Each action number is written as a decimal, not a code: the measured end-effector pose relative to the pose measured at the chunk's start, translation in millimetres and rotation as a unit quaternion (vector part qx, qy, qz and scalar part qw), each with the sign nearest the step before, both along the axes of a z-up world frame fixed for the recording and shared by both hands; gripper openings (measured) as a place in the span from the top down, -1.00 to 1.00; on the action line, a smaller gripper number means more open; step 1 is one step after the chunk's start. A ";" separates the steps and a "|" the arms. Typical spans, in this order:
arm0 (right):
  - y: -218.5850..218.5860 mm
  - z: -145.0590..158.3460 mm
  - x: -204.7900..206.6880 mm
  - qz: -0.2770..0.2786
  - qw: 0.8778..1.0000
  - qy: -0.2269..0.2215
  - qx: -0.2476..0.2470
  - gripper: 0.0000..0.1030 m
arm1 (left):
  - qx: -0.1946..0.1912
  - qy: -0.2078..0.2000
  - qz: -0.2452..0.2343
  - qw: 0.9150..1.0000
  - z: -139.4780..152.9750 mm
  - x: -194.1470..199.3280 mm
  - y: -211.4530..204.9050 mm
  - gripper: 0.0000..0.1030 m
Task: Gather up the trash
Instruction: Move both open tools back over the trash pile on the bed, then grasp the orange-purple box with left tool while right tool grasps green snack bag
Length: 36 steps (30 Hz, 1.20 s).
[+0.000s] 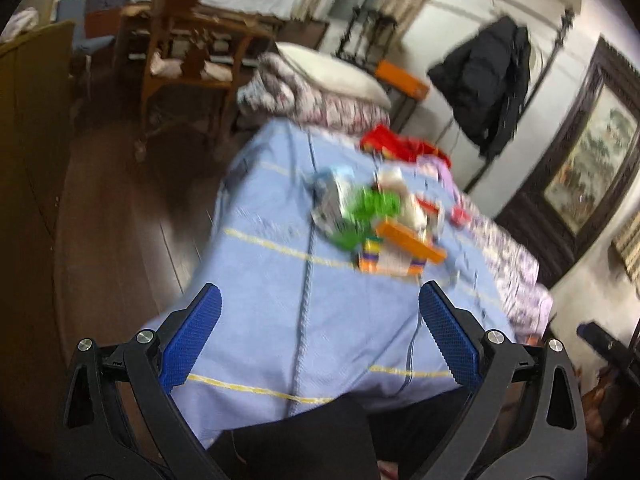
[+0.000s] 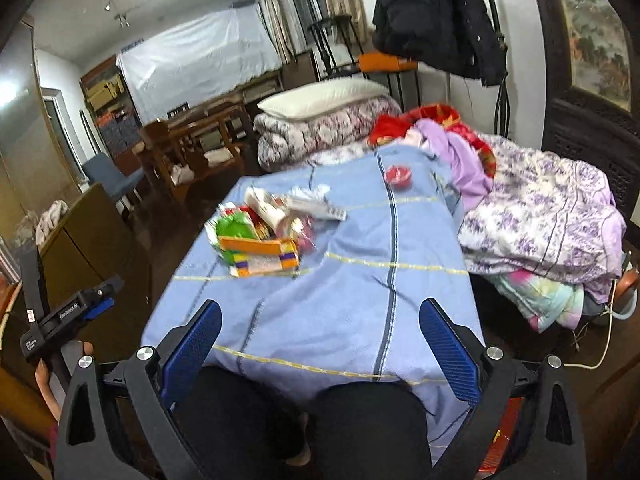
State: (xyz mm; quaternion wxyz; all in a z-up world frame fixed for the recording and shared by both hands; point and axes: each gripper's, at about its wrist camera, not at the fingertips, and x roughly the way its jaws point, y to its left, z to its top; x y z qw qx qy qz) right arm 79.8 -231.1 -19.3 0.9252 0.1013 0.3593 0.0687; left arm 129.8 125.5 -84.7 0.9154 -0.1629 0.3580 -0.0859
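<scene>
Both grippers are held short of the work, over the near edge of the bed. The left gripper [image 1: 320,340] has its jaws spread wide and holds nothing. The right gripper [image 2: 320,340] is likewise wide open and empty.

The trash is a loose pile [image 2: 272,232] of wrappers and cartons lying on the blue sheet [image 2: 360,300] that covers the bed, towards its left side and well ahead of both grippers. An orange carton [image 2: 260,258] sits at the near edge of the pile, with a green wrapper [image 2: 236,228] just behind it. A small red item [image 2: 398,176] lies apart, farther up the sheet; whether it is trash cannot be told. No bin or bag is visible in either view.

Risks noted:
- The left wrist view is smeared, which suggests quick motion; a grasp judged from it could miss.
- The pile is overlapping and light, so closing on one piece may drag or scatter its neighbours.
- The sheet is soft and creased; a low approach could pinch cloth with the wrapper.
- The pile lies near the bed's left edge, so a nudge could send pieces to the floor.
</scene>
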 end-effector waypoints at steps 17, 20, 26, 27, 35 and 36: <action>-60.1 -60.8 34.9 -0.022 0.997 0.059 0.036 -0.89 | 0.074 0.075 -0.043 0.993 -28.4 151.4 -140.0 -0.85; -65.1 -63.6 35.0 -0.022 0.997 0.059 0.038 -0.89 | 0.074 0.096 -0.039 0.992 -40.2 149.8 -130.9 -0.85; -56.7 -63.8 29.8 -0.004 0.998 0.050 0.040 -0.89 | 0.102 0.113 -0.008 0.988 -53.9 101.4 -80.0 -0.85; -55.3 -64.0 28.7 -0.001 0.998 0.049 0.041 -0.89 | 0.098 0.117 0.001 0.988 -54.9 87.9 -65.6 -0.85; -42.4 -64.0 25.3 0.034 0.997 0.047 0.054 -0.89 | 0.139 0.038 -0.042 0.989 -22.8 47.7 -83.6 -0.85; -42.8 -62.0 23.2 0.036 0.997 0.043 0.051 -0.89 | 0.171 0.013 -0.076 0.982 -17.8 48.7 -102.5 -0.85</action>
